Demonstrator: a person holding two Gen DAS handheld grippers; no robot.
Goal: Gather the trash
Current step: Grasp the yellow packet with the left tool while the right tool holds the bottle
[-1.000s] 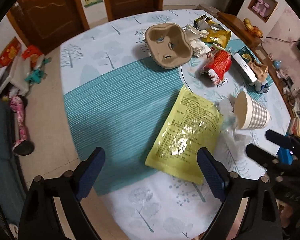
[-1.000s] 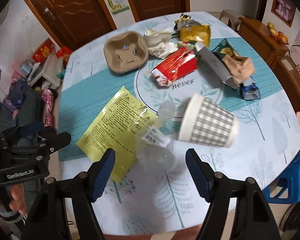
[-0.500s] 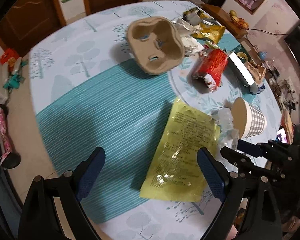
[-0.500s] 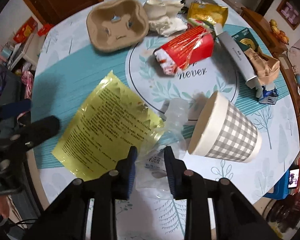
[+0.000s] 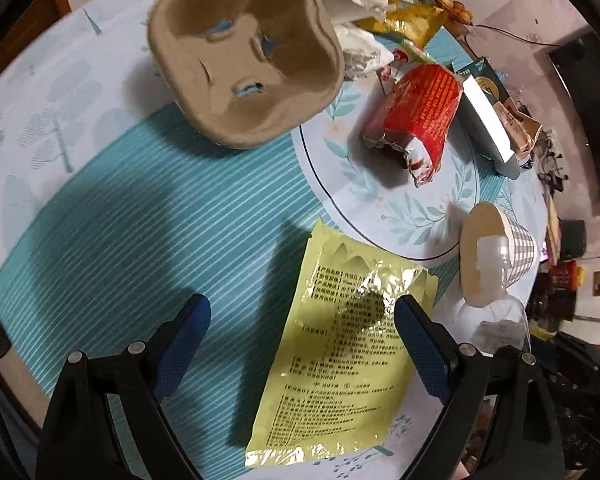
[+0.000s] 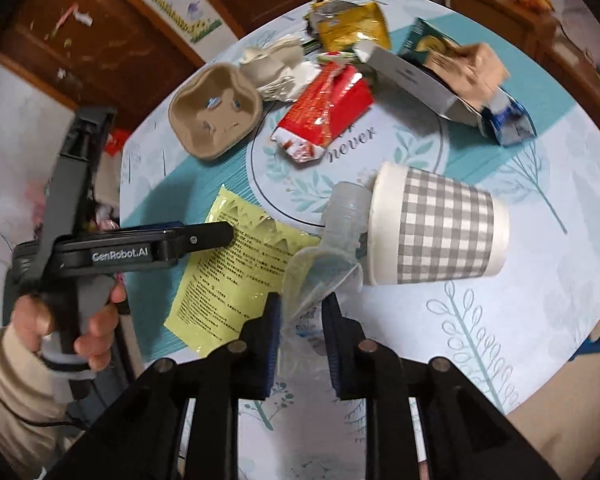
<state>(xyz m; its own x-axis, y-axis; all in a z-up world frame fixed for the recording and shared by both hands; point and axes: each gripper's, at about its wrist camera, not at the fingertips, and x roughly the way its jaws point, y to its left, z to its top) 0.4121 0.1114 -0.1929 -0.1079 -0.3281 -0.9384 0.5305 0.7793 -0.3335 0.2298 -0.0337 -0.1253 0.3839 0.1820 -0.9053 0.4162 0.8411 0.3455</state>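
My right gripper [image 6: 300,320] is shut on a crushed clear plastic bottle [image 6: 324,256] and holds it lifted above the table; the bottle also shows in the left wrist view [image 5: 494,304]. A grey-checked paper cup [image 6: 440,228] lies on its side just beyond it. My left gripper [image 5: 300,340] is open and empty, low over a flat yellow foil packet [image 5: 348,352], with its right finger above the packet. A brown pulp cup tray [image 5: 244,52] and a red snack wrapper [image 5: 416,120] lie farther off.
Crumpled white paper [image 6: 276,68], a yellow bag [image 6: 352,26], a white box [image 6: 408,76], a brown paper bag [image 6: 468,68] and a blue carton [image 6: 508,120] lie at the far side of the round table [image 6: 540,280]. The left gripper's body [image 6: 120,252] hangs over the table's left edge.
My right gripper closed on the clear bottle and lifted it. My left gripper moved forward and lower, over the yellow packet, and stayed open.
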